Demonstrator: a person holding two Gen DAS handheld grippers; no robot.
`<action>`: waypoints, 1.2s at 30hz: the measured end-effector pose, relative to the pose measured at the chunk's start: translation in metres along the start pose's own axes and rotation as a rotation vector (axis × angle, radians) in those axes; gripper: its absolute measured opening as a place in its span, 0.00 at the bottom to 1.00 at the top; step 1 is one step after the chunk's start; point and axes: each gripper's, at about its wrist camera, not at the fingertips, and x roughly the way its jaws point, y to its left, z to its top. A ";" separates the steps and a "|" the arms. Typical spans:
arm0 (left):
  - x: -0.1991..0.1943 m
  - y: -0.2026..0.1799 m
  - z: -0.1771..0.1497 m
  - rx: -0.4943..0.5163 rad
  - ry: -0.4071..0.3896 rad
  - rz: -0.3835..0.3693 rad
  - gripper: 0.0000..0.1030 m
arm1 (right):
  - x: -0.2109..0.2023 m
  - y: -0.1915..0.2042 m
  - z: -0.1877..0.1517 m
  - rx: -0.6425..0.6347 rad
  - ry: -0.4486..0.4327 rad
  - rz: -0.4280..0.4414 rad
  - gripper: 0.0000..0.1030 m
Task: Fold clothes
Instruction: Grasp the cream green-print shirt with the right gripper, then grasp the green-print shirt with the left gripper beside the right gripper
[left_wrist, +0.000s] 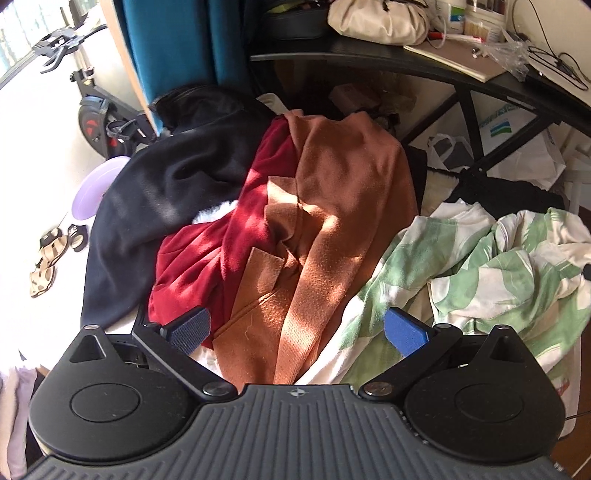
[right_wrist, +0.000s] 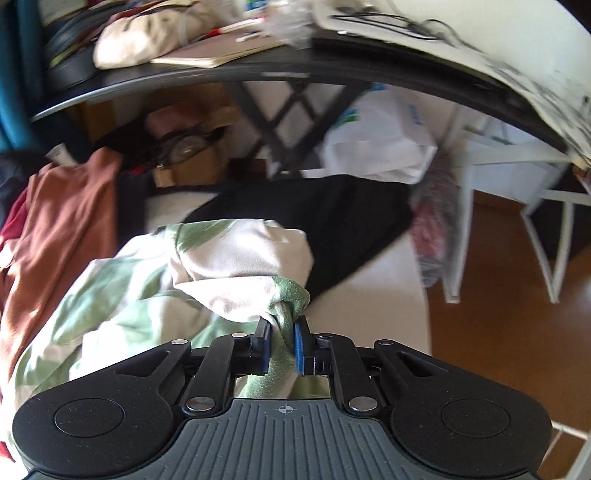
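Right gripper (right_wrist: 282, 341) pinches the green-and-white cloth (right_wrist: 236, 254); left gripper (left_wrist: 295, 330) hangs wide open above the orange coat (left_wrist: 332, 206).

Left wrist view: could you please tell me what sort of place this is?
Probably a lived-in bedroom or home workroom: clothes heaped on a pale bed-like surface, a cluttered black desk behind it, and sandals on the floor beside an electric scooter.

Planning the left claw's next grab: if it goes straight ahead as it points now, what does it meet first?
Probably the rust-orange woollen garment, lying directly between the open left claw pads; depth is uncertain.
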 end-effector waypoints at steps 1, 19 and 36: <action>0.008 -0.002 0.002 0.016 0.016 -0.009 0.99 | -0.005 -0.007 -0.001 0.021 -0.006 -0.011 0.09; 0.000 -0.035 0.022 0.230 -0.085 -0.335 1.00 | -0.163 -0.029 0.046 0.113 -0.396 0.062 0.08; 0.060 -0.164 -0.007 0.513 0.041 -0.479 0.14 | -0.208 -0.024 0.038 0.091 -0.440 0.062 0.07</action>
